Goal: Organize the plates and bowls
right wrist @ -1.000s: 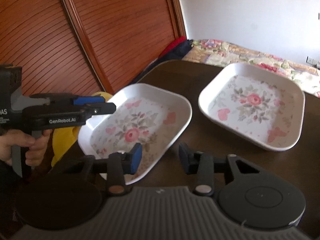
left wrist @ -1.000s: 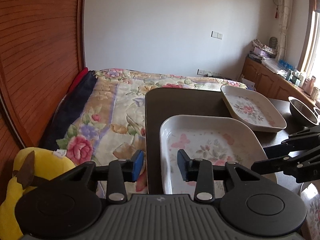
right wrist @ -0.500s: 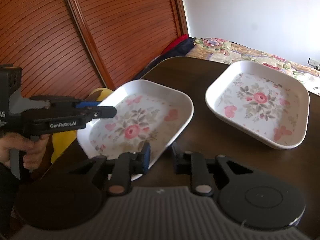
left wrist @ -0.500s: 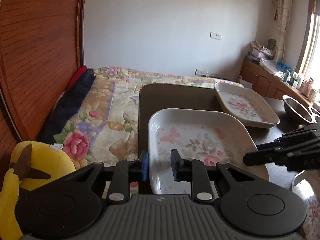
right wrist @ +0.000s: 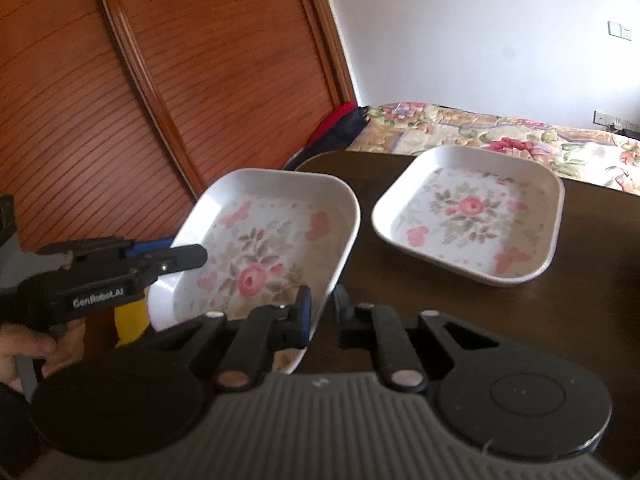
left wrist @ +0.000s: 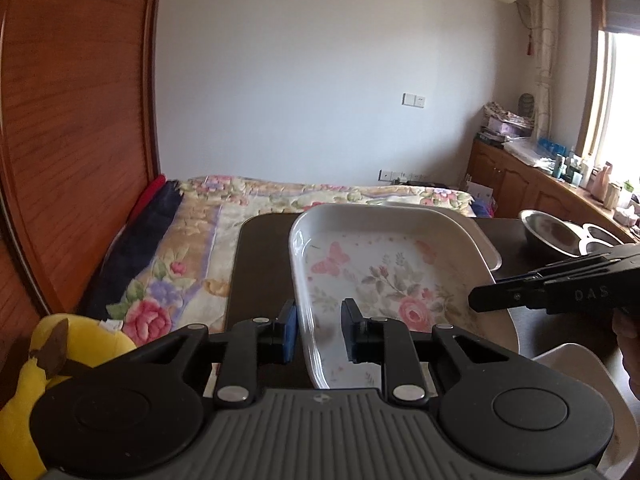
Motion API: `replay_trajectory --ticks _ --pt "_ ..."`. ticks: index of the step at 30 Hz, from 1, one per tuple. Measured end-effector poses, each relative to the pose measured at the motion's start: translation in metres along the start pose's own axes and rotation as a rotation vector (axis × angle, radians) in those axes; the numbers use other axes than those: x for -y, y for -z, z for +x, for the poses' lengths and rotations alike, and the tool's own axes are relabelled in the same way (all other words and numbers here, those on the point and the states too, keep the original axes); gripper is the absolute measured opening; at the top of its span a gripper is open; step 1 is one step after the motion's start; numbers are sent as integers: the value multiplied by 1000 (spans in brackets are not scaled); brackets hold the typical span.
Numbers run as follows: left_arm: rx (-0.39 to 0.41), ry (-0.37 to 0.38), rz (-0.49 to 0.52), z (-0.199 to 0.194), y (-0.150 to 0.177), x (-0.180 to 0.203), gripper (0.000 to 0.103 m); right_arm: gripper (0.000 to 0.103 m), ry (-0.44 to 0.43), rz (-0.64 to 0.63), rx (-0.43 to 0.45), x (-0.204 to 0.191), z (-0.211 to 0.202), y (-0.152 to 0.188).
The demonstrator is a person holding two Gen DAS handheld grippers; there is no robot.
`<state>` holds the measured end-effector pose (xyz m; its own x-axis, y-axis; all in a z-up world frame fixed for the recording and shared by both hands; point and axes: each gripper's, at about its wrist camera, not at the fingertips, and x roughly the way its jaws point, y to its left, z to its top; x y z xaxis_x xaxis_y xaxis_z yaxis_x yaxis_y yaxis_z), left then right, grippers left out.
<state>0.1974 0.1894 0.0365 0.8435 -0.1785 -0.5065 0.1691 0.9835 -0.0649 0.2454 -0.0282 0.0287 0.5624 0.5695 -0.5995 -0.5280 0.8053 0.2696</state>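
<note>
1. Near plate (right wrist: pixel 260 248), a square white dish with a pink rose, is tilted with its far edge off the dark table (right wrist: pixel 580 340)
2. The left gripper (left wrist: pixel 318 330) straddles its left rim, one blue pad outside the wall and one inside, pinching it
3. The right gripper (right wrist: pixel 322 316) is pressed together on the opposite rim, at the plate's near right corner
4. The plate hangs between the two grippers, each held in a hand (right wrist: pixel 24 354)
5. A second, matching plate (right wrist: pixel 472 216) lies flat on the table just beside it, apart from both grippers
</note>
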Motion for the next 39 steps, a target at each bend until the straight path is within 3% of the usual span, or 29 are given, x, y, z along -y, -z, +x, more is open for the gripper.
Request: replay_trajectory --ticks 18,39 --pt "57 50 59 -48 15 73 53 11 41 21 109 27 -80 27" --pt "20 119 37 -68 67 117 53 11 73 37 114 41 -131 89"
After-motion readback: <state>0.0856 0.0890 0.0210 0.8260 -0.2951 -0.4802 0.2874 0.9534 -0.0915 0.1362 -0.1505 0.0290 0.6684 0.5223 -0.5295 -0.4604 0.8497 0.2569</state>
